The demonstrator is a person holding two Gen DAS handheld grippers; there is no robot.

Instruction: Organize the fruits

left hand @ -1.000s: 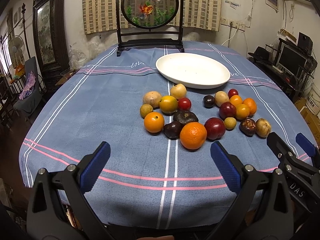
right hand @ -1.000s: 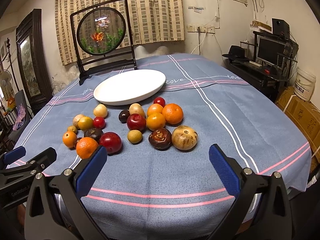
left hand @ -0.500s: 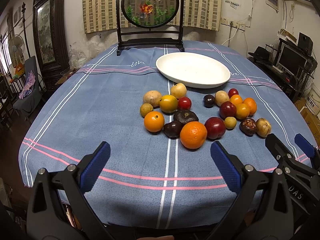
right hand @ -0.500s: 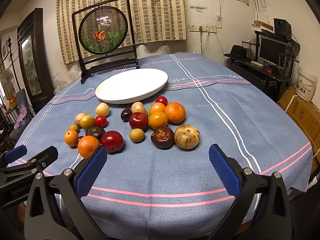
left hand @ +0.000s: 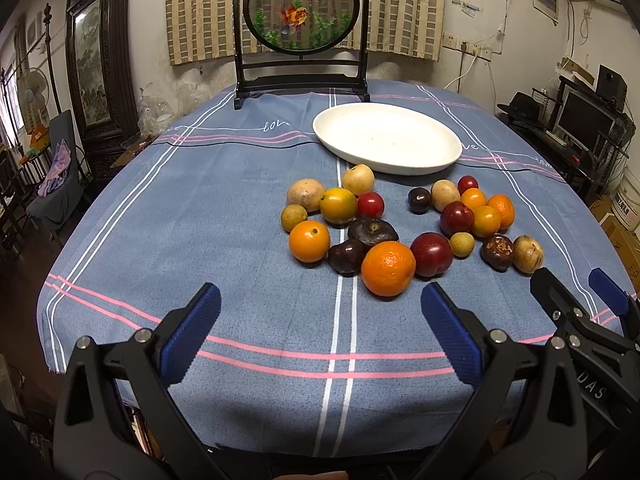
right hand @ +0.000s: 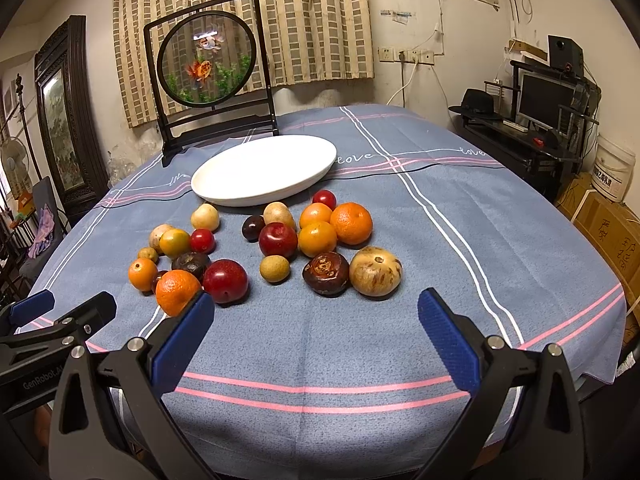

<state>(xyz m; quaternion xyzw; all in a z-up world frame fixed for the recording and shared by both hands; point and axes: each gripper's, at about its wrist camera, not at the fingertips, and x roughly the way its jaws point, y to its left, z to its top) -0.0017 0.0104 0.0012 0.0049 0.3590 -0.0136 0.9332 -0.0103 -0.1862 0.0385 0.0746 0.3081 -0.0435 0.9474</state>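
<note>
Now both grippers hover with fingers spread wide and gripping nothing: the left gripper (left hand: 320, 328) and the right gripper (right hand: 316, 328), low over the blue tablecloth (left hand: 240, 208). Just beyond them the fruits (right hand: 280, 240) lie loose on the cloth, clustered on the near side of the white plate (right hand: 316, 152), which holds nothing.

My black left gripper with blue pads (left hand: 320, 320) and matching right gripper (right hand: 316, 320) hover side by side, jaws spread wide, holding nothing.
</note>
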